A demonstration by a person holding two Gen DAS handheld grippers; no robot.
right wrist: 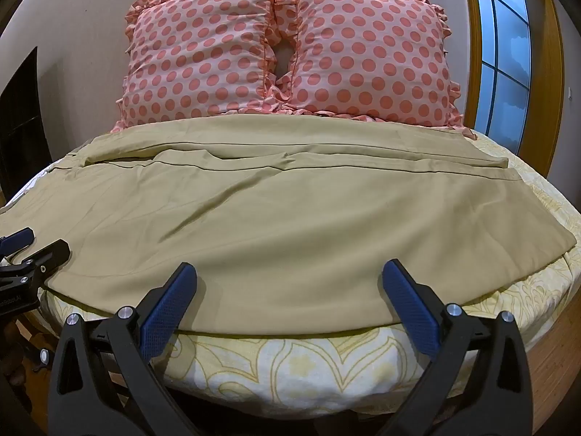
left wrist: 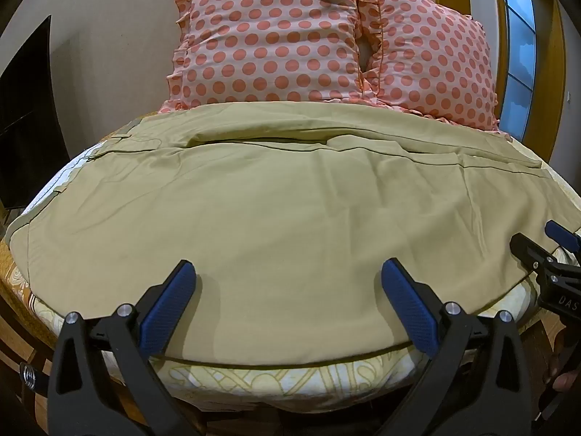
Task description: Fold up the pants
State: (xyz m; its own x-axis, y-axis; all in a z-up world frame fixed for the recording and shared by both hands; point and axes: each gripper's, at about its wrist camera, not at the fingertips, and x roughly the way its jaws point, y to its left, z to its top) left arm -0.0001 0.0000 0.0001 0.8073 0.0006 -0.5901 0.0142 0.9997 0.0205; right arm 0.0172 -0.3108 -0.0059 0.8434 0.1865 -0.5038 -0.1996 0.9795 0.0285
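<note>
Khaki pants (left wrist: 283,210) lie spread flat across the bed, legs running left to right, one leg nearer me and one farther back; they also show in the right wrist view (right wrist: 254,225). My left gripper (left wrist: 287,272) is open and empty, hovering over the near edge of the pants. My right gripper (right wrist: 288,272) is open and empty over the same near edge, further right. The right gripper shows at the right edge of the left wrist view (left wrist: 544,247), the left gripper at the left edge of the right wrist view (right wrist: 32,250).
The bed (right wrist: 297,363) has a white and yellow patterned sheet. Two pink polka-dot pillows (right wrist: 203,58) (right wrist: 366,54) lean against the wall behind the pants. A window (right wrist: 508,54) with wooden frame is at the right, a dark panel (left wrist: 25,116) at the left.
</note>
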